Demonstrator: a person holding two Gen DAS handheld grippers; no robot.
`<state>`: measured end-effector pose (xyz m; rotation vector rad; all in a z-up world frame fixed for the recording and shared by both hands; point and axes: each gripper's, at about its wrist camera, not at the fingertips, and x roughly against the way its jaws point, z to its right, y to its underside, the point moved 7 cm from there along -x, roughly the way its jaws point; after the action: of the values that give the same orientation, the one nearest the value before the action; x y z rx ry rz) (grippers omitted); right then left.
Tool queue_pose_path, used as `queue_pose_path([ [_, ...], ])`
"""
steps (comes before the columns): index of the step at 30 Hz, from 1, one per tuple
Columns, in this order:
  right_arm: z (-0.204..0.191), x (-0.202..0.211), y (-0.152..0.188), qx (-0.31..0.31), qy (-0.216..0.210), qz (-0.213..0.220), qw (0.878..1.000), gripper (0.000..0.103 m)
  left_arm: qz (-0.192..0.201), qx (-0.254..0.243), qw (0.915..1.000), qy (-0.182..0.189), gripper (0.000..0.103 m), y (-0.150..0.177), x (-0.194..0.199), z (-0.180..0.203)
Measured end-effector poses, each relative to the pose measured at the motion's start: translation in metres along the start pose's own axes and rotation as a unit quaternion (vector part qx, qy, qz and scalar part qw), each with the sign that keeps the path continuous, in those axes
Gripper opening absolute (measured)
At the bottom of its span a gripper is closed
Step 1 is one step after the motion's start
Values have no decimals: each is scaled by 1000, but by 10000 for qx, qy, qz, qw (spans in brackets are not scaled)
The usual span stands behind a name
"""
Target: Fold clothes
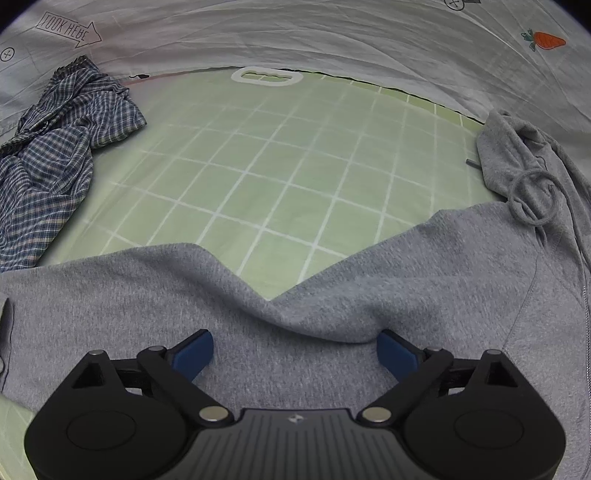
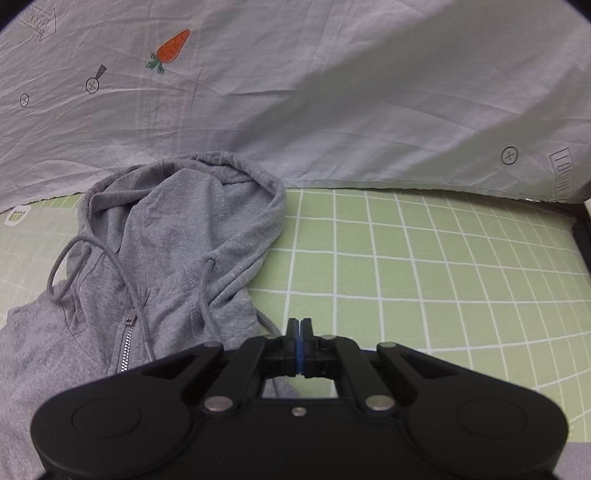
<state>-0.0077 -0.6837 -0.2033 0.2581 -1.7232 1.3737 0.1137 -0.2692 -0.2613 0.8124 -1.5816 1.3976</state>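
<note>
Left wrist view: left gripper (image 1: 294,354) spread wide, blue fingertips (image 1: 195,352) apart, hovering over or resting on gray fabric, clamping nothing. Beneath and ahead, a gray hoodie (image 1: 258,302) spread across the near part of a green gridded mat (image 1: 280,173), its upper edge dipping in a V just ahead of the fingertips. Off to the right, the hood end of the garment bunched, with a looped drawstring (image 1: 533,199) lying on top. At far left, a crumpled blue plaid shirt (image 1: 62,147), partly on the mat, well apart from the hoodie. At the mat's far edge, a white oval handle cutout (image 1: 266,76). Behind, a wrinkled white sheet (image 1: 295,33) printed with a carrot (image 1: 548,40) and a "LOOK HERE" arrow (image 1: 68,31).

Right wrist view: right gripper (image 2: 300,332) closed, blue pads pressed flat together, nothing visibly caught between them. Just left of the tips, the gray hoodie (image 2: 166,240) on the surface, hood open and rumpled toward the back sheet, zipper pull (image 2: 129,321) and metal teeth visible below the collar, drawstrings trailing down the front, one cord passing close beside the closed tips; touching or not, cannot tell. To the right, bare green gridded mat (image 2: 424,266). Behind, the same white sheet (image 2: 332,92) with the carrot (image 2: 170,50) at upper left.
</note>
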Motion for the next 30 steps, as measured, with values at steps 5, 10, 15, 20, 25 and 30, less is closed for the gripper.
queue_pose_path([
  [5,18,16,3,-607,-268,-23,9978,20,65,34,10000,-37,103,1,-3,2],
  [10,0,-7,10,-83,-188,-144,9997,51,51,81,9999,-64,103,0,-4,3],
  [15,-12,-34,6,286,-61,-164,9994,44,115,98,9999,-74,103,1,-3,3],
  [20,-24,-52,6,605,-271,-426,9969,24,132,146,9998,-99,103,0,-4,3],
  [25,-29,-57,5,645,-483,-561,9952,4,163,181,9996,-121,103,-1,-4,3],
  [30,-18,-48,5,800,129,-458,9957,3,160,123,9998,-95,103,-2,-5,4],
])
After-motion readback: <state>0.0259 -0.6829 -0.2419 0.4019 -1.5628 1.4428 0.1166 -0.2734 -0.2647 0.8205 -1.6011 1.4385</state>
